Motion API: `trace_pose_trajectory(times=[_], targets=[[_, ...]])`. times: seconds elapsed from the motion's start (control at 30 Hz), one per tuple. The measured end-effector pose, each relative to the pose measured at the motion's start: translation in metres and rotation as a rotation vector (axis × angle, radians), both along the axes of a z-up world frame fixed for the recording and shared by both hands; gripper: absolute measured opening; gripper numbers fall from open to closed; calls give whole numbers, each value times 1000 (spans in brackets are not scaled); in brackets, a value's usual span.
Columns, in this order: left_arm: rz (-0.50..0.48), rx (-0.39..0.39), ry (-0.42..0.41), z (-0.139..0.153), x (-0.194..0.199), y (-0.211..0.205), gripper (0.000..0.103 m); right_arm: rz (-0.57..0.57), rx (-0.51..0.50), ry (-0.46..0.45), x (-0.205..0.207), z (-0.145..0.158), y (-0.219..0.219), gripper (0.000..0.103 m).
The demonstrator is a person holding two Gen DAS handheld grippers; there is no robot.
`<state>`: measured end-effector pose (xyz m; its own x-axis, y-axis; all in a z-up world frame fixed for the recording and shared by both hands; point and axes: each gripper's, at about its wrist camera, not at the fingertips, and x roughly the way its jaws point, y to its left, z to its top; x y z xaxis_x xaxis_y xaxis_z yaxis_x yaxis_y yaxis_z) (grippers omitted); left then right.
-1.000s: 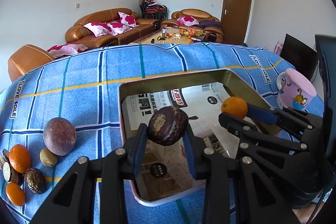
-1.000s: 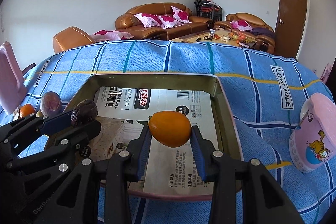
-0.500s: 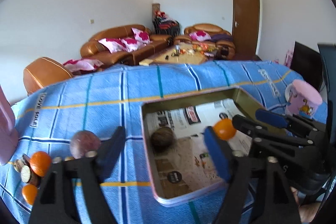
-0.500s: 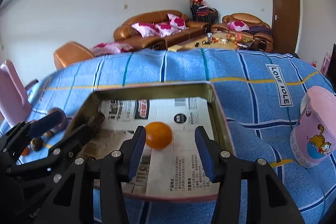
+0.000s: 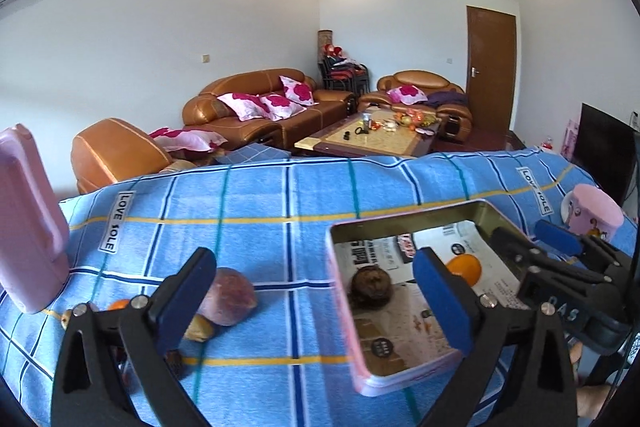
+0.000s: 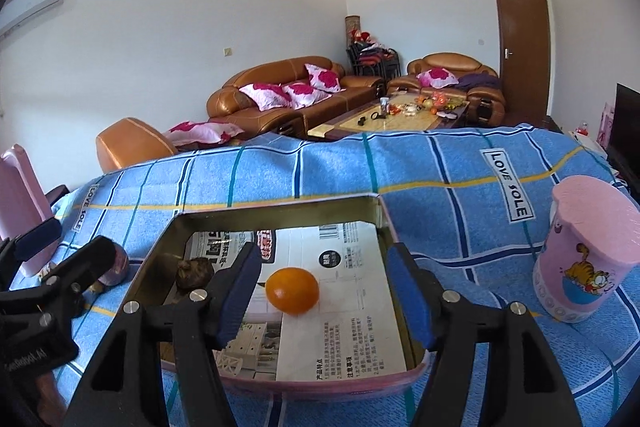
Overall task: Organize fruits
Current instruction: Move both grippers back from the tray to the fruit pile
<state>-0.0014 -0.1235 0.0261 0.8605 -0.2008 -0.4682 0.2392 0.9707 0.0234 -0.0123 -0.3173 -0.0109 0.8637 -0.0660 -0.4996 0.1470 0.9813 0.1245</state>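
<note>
On the blue checked tabletop (image 6: 440, 179), both the left tongs (image 5: 316, 291) and right tongs (image 6: 324, 291) are being opened, nothing gripped. The orange (image 6: 292, 290), lying in the tray (image 6: 276, 211), is judged light, smooth and roll-prone, best pinched across its middle.

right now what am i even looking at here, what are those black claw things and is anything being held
Those claws are two hand-held grippers, each carrying a camera that looks along its fingers. One picture is from the left gripper, the other from the right gripper. Both hold nothing and their jaws are opening. Below them a paper-lined tray sits on a blue checked cloth, with an orange fruit and a dark wrinkled fruit inside. More fruit, including a purple one, waits on the cloth left of the tray; a pink cup stands to the right.
</note>
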Motion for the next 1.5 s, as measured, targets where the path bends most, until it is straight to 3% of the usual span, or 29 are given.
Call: trace_pose_trajectory(times=[0.33, 0.5, 1.17, 1.5], targets=[[48, 49, -10, -7, 1, 29, 101, -58, -73, -51, -9, 7, 9, 67], [77, 24, 14, -11, 5, 54, 101, -76, -129, -67, -10, 10, 21, 67], [169, 2, 42, -13, 20, 128, 101, 80, -119, 4, 2, 9, 124, 67], [241, -15, 45, -12, 32, 166, 101, 123, -190, -4, 12, 12, 176, 67]])
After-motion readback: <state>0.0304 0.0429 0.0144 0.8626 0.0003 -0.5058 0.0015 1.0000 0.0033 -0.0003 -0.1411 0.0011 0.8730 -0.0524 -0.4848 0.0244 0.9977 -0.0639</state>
